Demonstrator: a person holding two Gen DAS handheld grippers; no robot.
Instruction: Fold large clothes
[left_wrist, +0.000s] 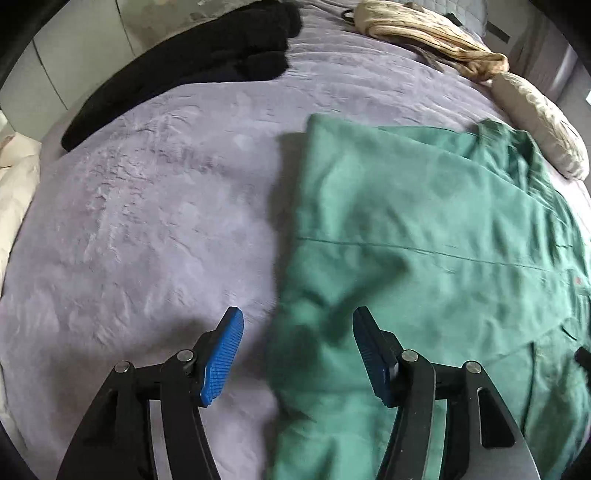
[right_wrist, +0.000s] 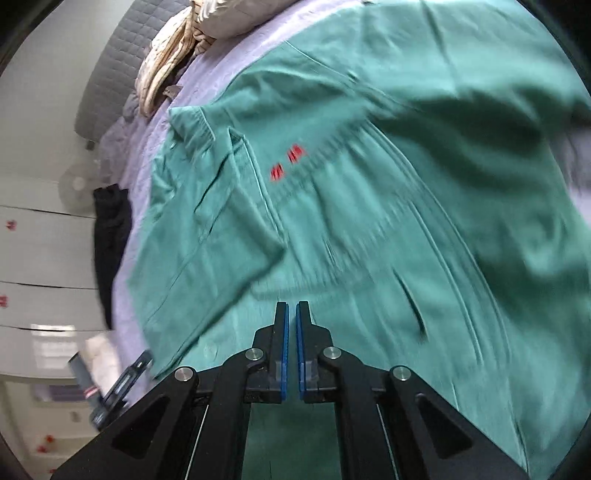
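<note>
My left claw (left_wrist: 297, 325) is released, blue pads (left_wrist: 223, 354) spread wide above the near left edge of the green garment (left_wrist: 424, 229), nothing between them. My right claw (right_wrist: 291, 310) is clenched empty over the garment's middle. The garment lies spread on the lilac bed (left_wrist: 147, 221), its left side folded over. Black clothes (left_wrist: 192, 62) lie far left, beige bedding (left_wrist: 436, 33) far right.

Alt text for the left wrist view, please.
The open left gripper hovers over the folded edge of a green garment on a lavender bedspread, holding nothing. Black clothing and beige clothing lie farther back.
</note>
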